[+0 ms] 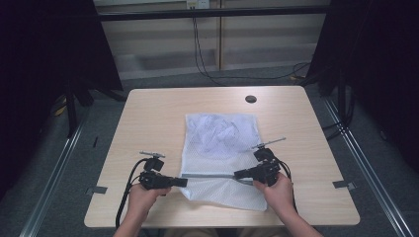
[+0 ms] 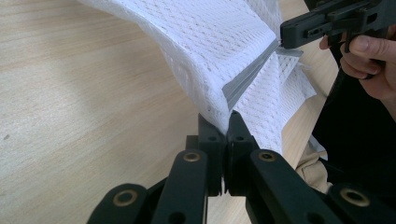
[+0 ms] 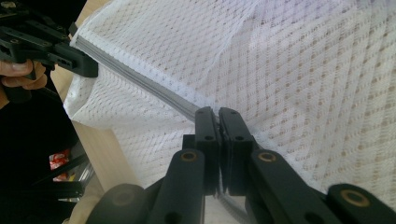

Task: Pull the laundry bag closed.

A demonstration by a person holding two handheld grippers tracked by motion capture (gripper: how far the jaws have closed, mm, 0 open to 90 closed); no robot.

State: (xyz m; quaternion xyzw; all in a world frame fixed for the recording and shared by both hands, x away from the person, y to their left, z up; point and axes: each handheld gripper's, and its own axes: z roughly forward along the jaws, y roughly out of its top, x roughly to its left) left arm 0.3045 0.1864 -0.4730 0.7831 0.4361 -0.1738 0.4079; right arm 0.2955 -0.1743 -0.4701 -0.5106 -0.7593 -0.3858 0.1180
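**Mia:** When you look at the left gripper [image 2: 223, 128], what are its two black jaws doing?

**Ben:** They are pressed together on the white mesh bag [image 1: 220, 148]. They pinch it right at one end of the grey zipper [image 2: 245, 77].

**Mia:** And the right gripper [image 3: 218, 116]?

**Ben:** Its jaws are squeezed together too, on the same grey zipper, but at the other end. So the zipper runs in a line from one gripper to the other, side to side across the table [image 1: 148, 113].

**Mia:** Where is the bag?

**Ben:** It lies flat in the middle of the table, with its long side going away from the person. The zipper crosses it near the person's end. Between the grippers the bag is lifted up a little.

**Mia:** Which hand is nearer the zipper?

**Ben:** Both are right on it. The left hand [image 1: 143, 196] holds the bag's left edge, and the right hand [image 1: 277, 190] holds it near the right edge.

**Mia:** What comes next, do you think?

**Ben:** I guess one gripper has to slide along that line while the other holds the bag in place. I cannot tell where the little zipper pull is.
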